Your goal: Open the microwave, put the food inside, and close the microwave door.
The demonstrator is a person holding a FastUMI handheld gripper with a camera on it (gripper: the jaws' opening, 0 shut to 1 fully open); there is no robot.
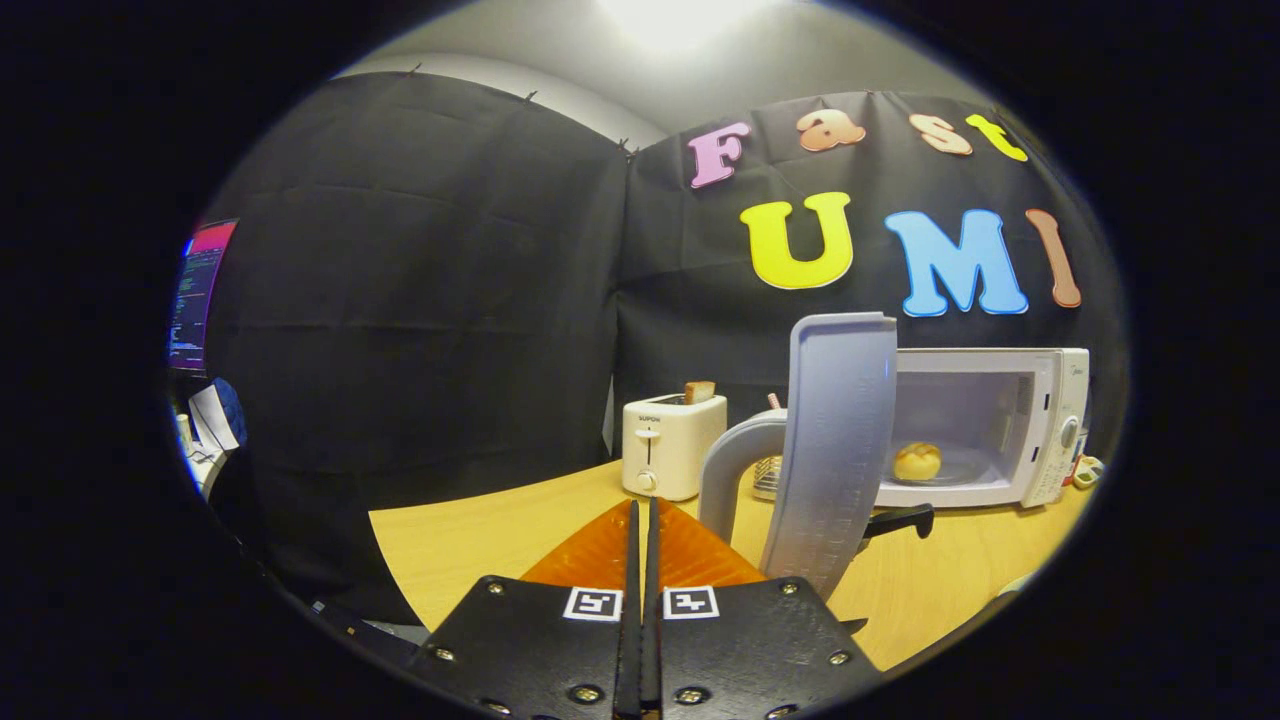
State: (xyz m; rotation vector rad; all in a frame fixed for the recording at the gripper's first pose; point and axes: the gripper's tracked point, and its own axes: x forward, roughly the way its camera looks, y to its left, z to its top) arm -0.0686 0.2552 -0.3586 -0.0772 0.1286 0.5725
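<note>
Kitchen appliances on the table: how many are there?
2. The toaster stands beyond the shut fingers, with toast in it. The microwave is behind its open door, with the bun inside. Others may be hidden.

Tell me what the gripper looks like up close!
The gripper has two flat, thin fingers pressed side by side with nothing between them. Each sits on a black angled plate held on with shiny screws. Each plate carries a small square black-and-white marker, like a puzzle code. Behind the fingers, an orange wedge-shaped part fans out.
</note>
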